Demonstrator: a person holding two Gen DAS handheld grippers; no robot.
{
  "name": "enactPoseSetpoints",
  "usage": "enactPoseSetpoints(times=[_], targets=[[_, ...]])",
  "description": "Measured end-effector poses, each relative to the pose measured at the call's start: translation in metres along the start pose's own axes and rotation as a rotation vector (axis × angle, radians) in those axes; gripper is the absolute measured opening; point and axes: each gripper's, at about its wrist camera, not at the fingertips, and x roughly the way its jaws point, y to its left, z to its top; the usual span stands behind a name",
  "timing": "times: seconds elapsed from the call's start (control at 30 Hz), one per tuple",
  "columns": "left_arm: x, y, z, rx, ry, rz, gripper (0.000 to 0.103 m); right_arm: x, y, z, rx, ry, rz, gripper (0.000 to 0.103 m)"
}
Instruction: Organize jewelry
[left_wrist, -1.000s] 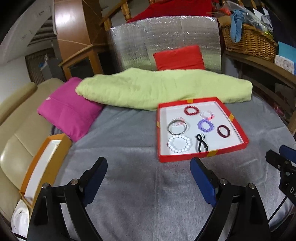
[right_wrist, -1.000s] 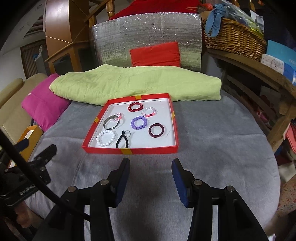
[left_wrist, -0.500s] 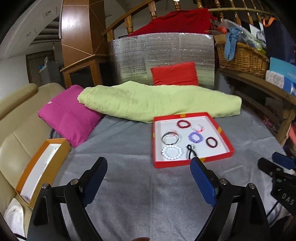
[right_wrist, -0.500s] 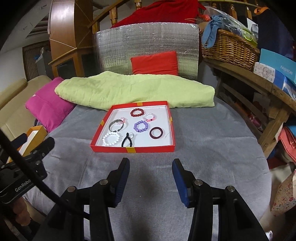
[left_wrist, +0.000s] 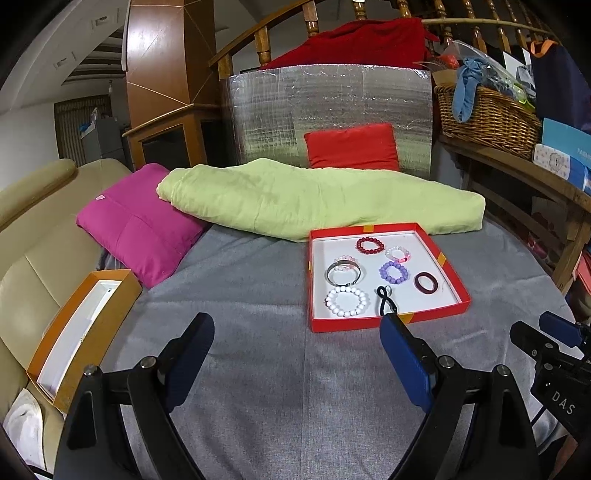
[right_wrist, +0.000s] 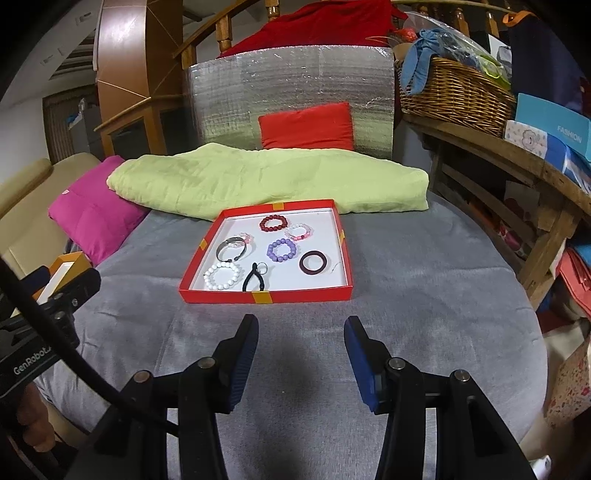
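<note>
A red tray (right_wrist: 343, 258) with a white floor lies flat on the grey cloth (right_wrist: 424, 295) of the table, and all the jewelry sits inside it. At the far end is a dark red bead bracelet (right_wrist: 273, 223), with a pale pink bead bracelet (right_wrist: 299, 231) just beside it toward the right wall. Nearer the middle lies a purple bead bracelet (right_wrist: 282, 250), and a dark maroon ring-shaped bangle (right_wrist: 313, 262) sits close to the right wall. On the left side a silver bangle (right_wrist: 231, 249) rests against a small pink bead bracelet (right_wrist: 245, 237), and a white bead bracelet (right_wrist: 222, 276) lies in the near left corner. Small black pliers (right_wrist: 254, 280) lie by the near wall, next to the white beads. The left tongs (left_wrist: 297, 349) hang above the cloth short of the tray, jaws spread wide with nothing between them; their right finger (left_wrist: 405, 360) overlaps the tray's near wall in the left wrist view. The right tongs (right_wrist: 301, 341) are likewise spread and hold nothing, well short of the tray's near wall. Behind the tray a green blanket (right_wrist: 266, 181) is bunched across the table, with a pink cushion (right_wrist: 92, 218) to its left and a red cushion (right_wrist: 306, 125) behind. An orange box (left_wrist: 79, 334) sits at the table's left edge.
</note>
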Motion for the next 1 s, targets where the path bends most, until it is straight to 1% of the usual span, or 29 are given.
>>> enactPoseSetpoints(times=[0.2,0.4,1.0], targets=[[0.0003,-0.0030,-0.0017,0.009,0.004,0.001,0.091,-0.0008,0.0029,-0.0006,-0.017,-0.012,-0.009,0.052],[0.0003,-0.0021,-0.0016,0.007,0.004,0.005,0.091,-0.0026,0.0022,0.0006,-0.008,-0.016,-0.007,0.052],[0.0002,-0.0017,-0.0020,0.009,0.000,0.011,0.091,0.0019,0.0040,0.0025,0.001,0.001,-0.010,0.052]])
